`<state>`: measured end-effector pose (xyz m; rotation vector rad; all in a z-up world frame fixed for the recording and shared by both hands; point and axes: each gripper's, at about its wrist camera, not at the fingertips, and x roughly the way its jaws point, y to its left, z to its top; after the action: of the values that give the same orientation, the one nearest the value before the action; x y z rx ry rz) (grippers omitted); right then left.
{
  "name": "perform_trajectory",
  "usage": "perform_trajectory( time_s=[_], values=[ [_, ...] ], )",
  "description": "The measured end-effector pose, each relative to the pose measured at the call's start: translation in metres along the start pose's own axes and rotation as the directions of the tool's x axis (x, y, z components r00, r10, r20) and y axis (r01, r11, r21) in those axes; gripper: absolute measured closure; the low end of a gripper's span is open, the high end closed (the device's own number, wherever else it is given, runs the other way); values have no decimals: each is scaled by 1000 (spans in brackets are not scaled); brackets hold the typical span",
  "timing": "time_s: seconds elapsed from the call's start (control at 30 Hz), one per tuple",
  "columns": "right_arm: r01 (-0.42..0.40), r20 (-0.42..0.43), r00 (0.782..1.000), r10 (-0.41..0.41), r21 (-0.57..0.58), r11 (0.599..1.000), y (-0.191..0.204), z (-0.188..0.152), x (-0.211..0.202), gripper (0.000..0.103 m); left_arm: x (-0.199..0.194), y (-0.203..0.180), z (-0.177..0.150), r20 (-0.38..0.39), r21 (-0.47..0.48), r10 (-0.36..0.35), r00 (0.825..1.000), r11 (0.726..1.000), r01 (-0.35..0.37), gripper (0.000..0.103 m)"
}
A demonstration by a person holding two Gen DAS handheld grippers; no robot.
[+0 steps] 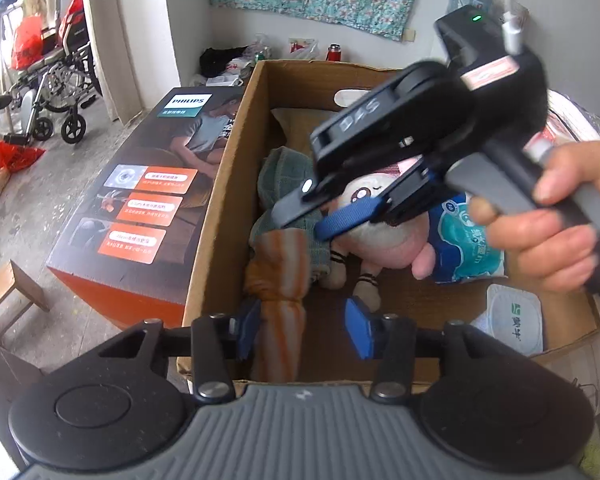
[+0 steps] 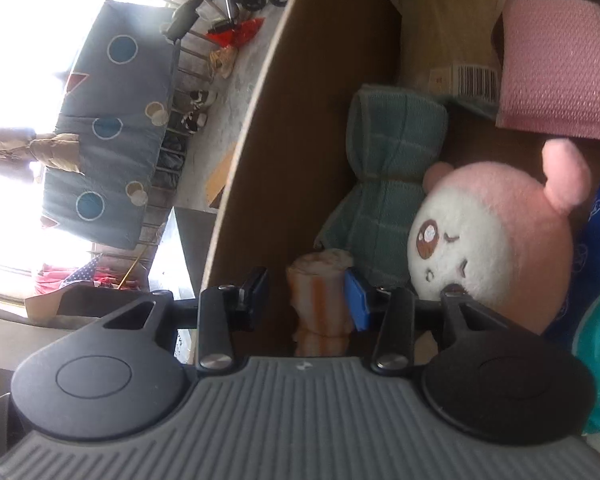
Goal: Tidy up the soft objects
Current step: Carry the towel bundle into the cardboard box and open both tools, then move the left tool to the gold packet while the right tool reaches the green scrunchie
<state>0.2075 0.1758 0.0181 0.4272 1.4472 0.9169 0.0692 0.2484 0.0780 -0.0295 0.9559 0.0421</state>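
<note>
Left wrist view: my left claw (image 1: 304, 330) stands released around one orange-and-white striped rolled cloth (image 1: 280, 300) at the brown cardboard box's (image 1: 220, 216) near wall; one orange "PHILIPS" carton (image 1: 140, 200) lies left.

Right wrist view: my right claw (image 2: 306, 296) has the cloth (image 2: 320, 300) between its jaws, grip uncertain; one pink-and-white plush doll (image 2: 492, 248) sits right.

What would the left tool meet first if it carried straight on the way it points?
Probably the orange striped cloth roll between its fingers, which already lies in the cardboard box. Beyond that sits the plush toy's striped foot. Depth is hard to judge in this view.
</note>
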Motion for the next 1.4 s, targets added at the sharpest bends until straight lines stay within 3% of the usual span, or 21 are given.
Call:
perform_trajectory(
  time_s=[0.13, 0.3, 0.4, 0.53, 0.67, 0.73, 0.8, 1.0, 1.1, 1.3, 1.4],
  values=[
    [-6, -14, 1000, 6, -19, 1000, 6, -6, 9, 61, 2, -1, -1, -1, -7, -1, 1000, 1000, 1, 53],
    [-49, 6, 999, 49, 6, 999, 5, -10, -2, 60, -3, -3, -4, 21, -16, -3, 1000, 1000, 3, 41],
    [-104, 81, 991, 104, -1, 995, 4, -15, -30, 57, -8, -10, -6, 63, -10, -5, 998, 1000, 6, 34],
    [-156, 216, 963, 162, -43, 987, 0, -40, -84, 51, -15, -30, -4, 137, -7, -35, 990, 999, 36, 31],
    [-96, 380, 916, 125, -95, 991, -18, -74, -155, 49, -27, -65, 0, 228, 25, -111, 967, 994, 108, 31],
    [-9, 469, 882, 55, -100, 995, -34, -94, -196, 48, -33, -89, 0, 274, 78, -141, 951, 989, 124, 31],
    [73, 556, 831, -14, -84, 994, -54, -119, -236, 47, -38, -117, -2, 308, 144, -172, 936, 981, 133, 29],
    [237, 734, 642, -222, 85, 968, -127, -218, -335, 43, -30, -202, -10, 305, 294, -326, 895, 926, 237, 29],
    [317, 746, 560, -360, 208, 925, -163, -264, -353, 43, -17, -249, -17, 282, 349, -389, 877, 893, 284, 29],
    [485, 693, 404, -597, 390, 782, -208, -327, -360, 43, 14, -330, -42, 207, 448, -490, 847, 817, 363, 30],
    [526, 664, 353, -659, 442, 727, -224, -345, -354, 43, 31, -356, -55, 163, 465, -507, 847, 796, 387, 30]
  ],
)
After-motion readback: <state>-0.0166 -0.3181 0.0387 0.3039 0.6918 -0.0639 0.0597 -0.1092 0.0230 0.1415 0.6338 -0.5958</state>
